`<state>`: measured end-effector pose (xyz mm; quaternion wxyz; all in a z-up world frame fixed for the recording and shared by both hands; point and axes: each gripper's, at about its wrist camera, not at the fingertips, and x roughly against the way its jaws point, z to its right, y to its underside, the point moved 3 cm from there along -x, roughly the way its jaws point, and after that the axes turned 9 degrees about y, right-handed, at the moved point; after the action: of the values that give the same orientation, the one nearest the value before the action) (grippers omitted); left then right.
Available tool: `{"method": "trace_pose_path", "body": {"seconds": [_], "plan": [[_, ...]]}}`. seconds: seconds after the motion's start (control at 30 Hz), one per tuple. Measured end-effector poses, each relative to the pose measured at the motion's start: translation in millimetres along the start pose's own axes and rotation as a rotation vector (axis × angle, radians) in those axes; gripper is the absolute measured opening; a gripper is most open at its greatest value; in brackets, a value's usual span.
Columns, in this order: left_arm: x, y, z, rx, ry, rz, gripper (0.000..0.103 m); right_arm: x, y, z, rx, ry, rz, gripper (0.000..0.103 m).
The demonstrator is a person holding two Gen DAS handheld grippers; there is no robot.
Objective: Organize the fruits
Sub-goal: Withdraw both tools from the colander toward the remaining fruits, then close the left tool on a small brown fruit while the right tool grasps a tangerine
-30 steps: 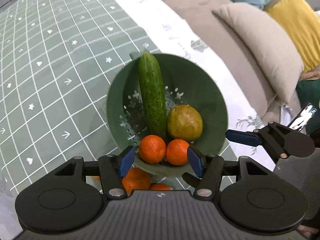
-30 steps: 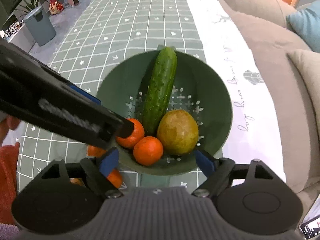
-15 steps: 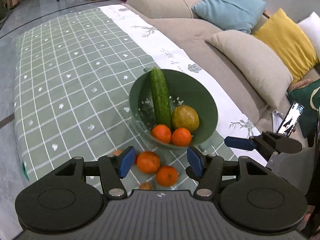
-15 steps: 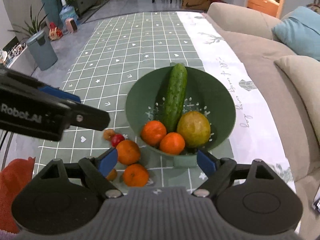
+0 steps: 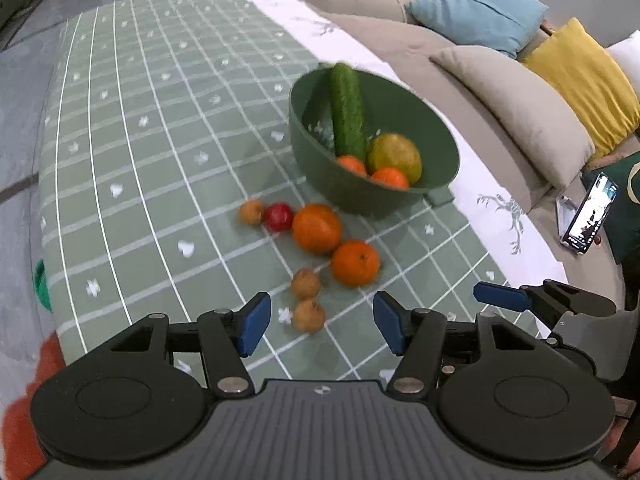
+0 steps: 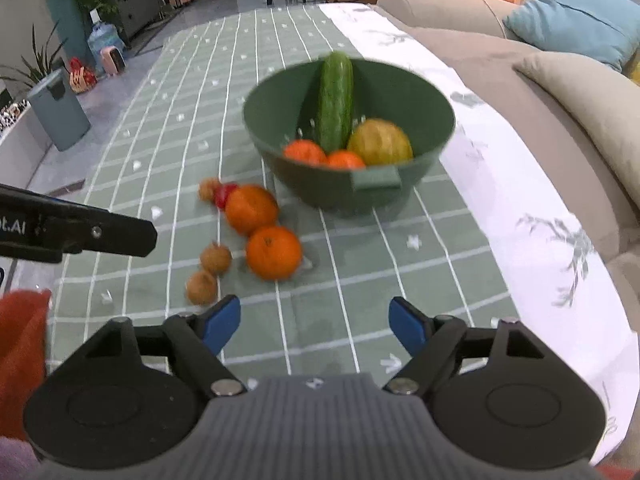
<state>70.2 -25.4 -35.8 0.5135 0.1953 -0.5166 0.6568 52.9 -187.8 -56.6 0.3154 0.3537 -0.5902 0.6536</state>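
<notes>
Showing both handheld grippers poised low over the near end of a green checked tablecloth (image 5: 160, 152), each aimed forward toward the fruit. The left gripper (image 5: 316, 322) has its blue-padded fingers (image 5: 252, 322) spread apart and holds nothing; two small brown fruits (image 5: 308, 314) lie on the cloth just ahead of the gap, slightly left of centre. The right gripper (image 6: 316, 324) likewise stands with its fingers released and empty, over bare cloth; in its view the left gripper's finger enters from the left edge, level with the loose fruit.

A green colander bowl (image 6: 280, 160) sits farther up the table, beside the white border of the cloth. Inside it, a cucumber (image 6: 335, 100) leans against the far rim, with two small oranges (image 6: 306, 151) and a yellow-green round fruit (image 6: 380, 142) at the near side.

Loose on the cloth, between bowl and grippers: two larger oranges (image 5: 317, 227), touching or nearly so, a small red fruit (image 5: 279, 217) against the farther orange, and a third brown fruit (image 5: 252, 211) just beside the red one.

A beige sofa (image 5: 500, 92) with cushions runs along the right.
</notes>
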Motion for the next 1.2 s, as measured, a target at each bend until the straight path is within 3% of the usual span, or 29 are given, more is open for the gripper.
{"method": "trace_pose_path", "body": {"seconds": [0.33, 0.6, 0.73, 1.03, 1.2], "plan": [[-27.5, 20.2, -9.1, 0.027, -0.012, -0.044, 0.068, -16.7, 17.8, -0.8, 0.038, -0.019, -0.016, 0.076], [-51.9, 20.0, -11.2, 0.047, -0.035, -0.091, 0.063, -26.5, 16.9, -7.0, 0.09, -0.038, -0.005, 0.061], [-62.6, 16.2, -12.8, 0.048, -0.054, -0.103, 0.056, -30.7, 15.2, -8.0, 0.102, -0.049, -0.004, 0.054], [-73.4, 12.4, -15.9, 0.039, -0.047, -0.127, 0.03, -37.4, 5.4, -12.7, 0.128, -0.077, 0.03, 0.05], [-68.5, 11.0, -21.8, 0.08, -0.016, -0.13, 0.028, -41.8, -1.6, -24.4, 0.201, -0.073, 0.06, 0.05]]}}
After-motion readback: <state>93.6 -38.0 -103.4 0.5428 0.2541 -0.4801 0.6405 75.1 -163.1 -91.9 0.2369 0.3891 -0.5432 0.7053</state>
